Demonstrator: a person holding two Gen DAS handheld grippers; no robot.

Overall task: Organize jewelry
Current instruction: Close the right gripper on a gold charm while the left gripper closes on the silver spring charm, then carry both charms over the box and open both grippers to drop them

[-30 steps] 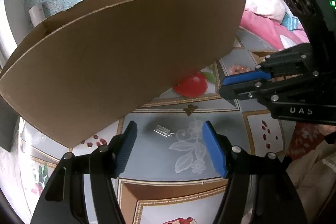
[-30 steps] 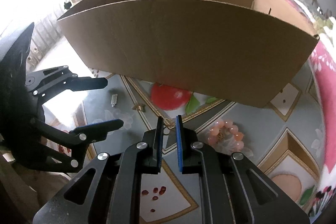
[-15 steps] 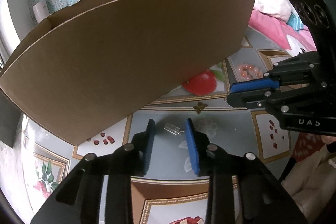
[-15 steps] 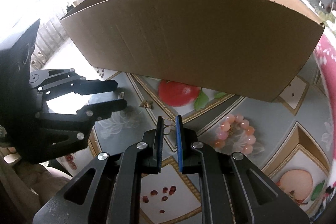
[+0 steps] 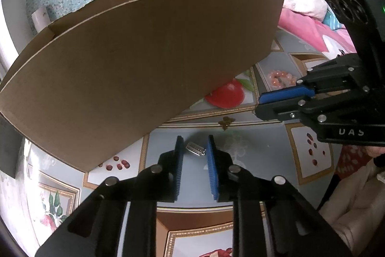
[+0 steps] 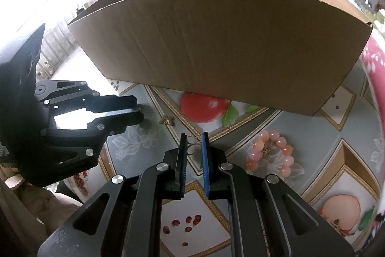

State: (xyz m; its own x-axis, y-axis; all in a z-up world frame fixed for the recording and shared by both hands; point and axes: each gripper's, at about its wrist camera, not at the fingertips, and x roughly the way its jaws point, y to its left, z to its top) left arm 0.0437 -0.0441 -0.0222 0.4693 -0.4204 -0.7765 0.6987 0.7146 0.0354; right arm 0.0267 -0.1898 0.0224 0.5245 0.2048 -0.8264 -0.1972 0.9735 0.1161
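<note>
- The left gripper [image 5: 194,153] is straddling a small silver clasp-like piece [image 5: 195,148] lying on the patterned tablecloth [image 5: 240,155], just in front of the cardboard box [image 5: 144,69]. Its jaws have just been closing around the piece; whether the pads are pressing it yet is hard to tell, as a gap shows on the left side.
- The right gripper [image 6: 194,145] is holding a thin gold ring-and-chain trinket [image 6: 192,148] between nearly shut pads.
- A pink bead bracelet [image 6: 272,152] and a little bronze charm [image 6: 167,121] are lying loose nearby.
- The silver piece is probably light, stiff and slippery; pinching across its short width, low to the cloth, seems safest.
</note>
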